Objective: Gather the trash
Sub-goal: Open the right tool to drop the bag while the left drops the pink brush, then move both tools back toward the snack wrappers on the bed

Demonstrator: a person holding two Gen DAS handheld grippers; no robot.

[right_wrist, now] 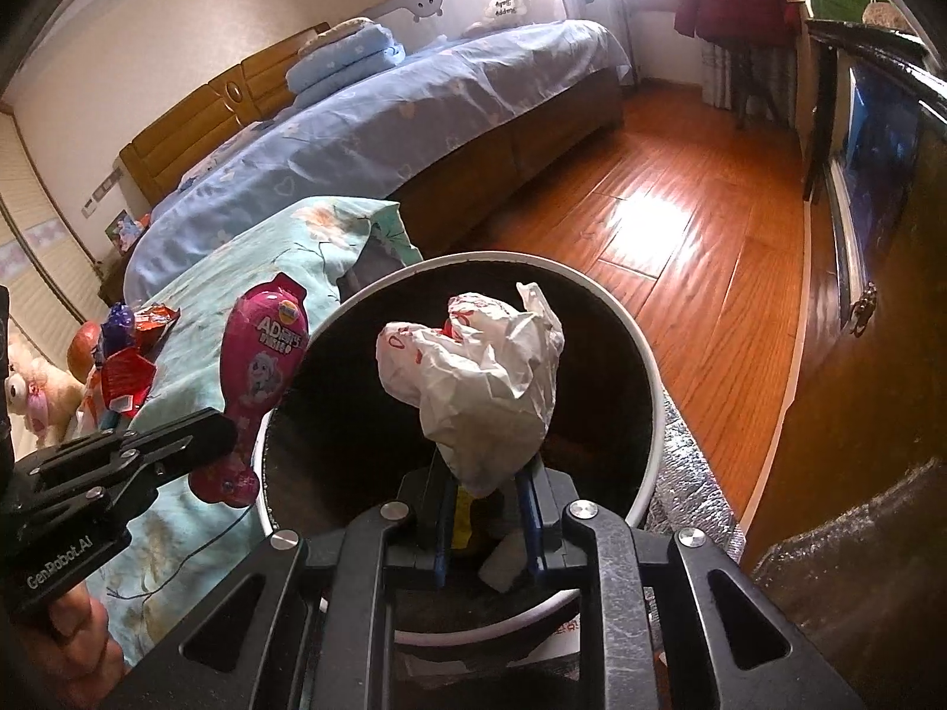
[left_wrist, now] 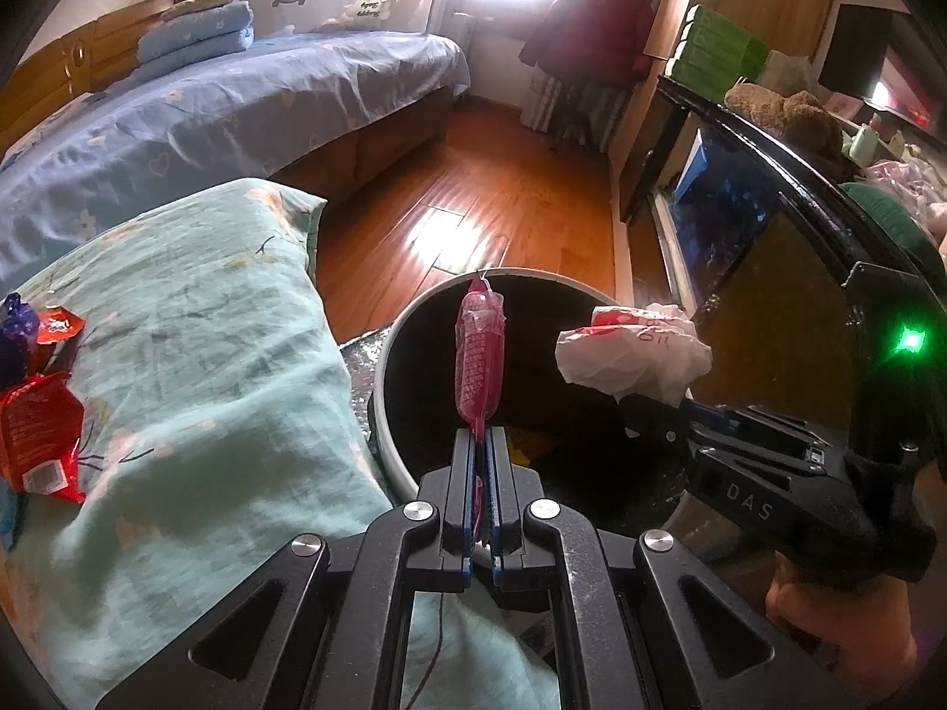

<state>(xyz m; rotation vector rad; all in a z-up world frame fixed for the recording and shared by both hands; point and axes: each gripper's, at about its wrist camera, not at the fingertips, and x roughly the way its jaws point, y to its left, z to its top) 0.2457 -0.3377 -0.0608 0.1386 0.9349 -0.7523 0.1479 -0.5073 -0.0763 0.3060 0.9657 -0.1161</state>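
Observation:
A round bin with a white rim (left_wrist: pixel 387 378) (right_wrist: pixel 650 378) and a dark inside stands on the floor beside the teal bedding. My left gripper (left_wrist: pixel 482 435) (right_wrist: pixel 229 435) is shut on the bottom of a pink toy package (left_wrist: pixel 479 355) (right_wrist: pixel 266 355), which stands upright at the bin's left rim. My right gripper (right_wrist: pixel 486 468) (left_wrist: pixel 628 408) is shut on a crumpled white plastic bag with red print (right_wrist: pixel 479 378) (left_wrist: pixel 633 349), held above the bin's opening. Yellow and white scraps (right_wrist: pixel 463 523) lie at the bin's bottom.
Red wrappers (left_wrist: pixel 35 432) (right_wrist: pixel 127 378) and a purple one (left_wrist: pixel 15 331) lie on the teal bedding (left_wrist: pixel 207 367). A blue bed (left_wrist: pixel 237 106) is behind, wooden floor (left_wrist: pixel 473 195) beyond the bin, a dark cabinet (left_wrist: pixel 769 225) on the right. A silver mat (right_wrist: pixel 692 473) lies under the bin.

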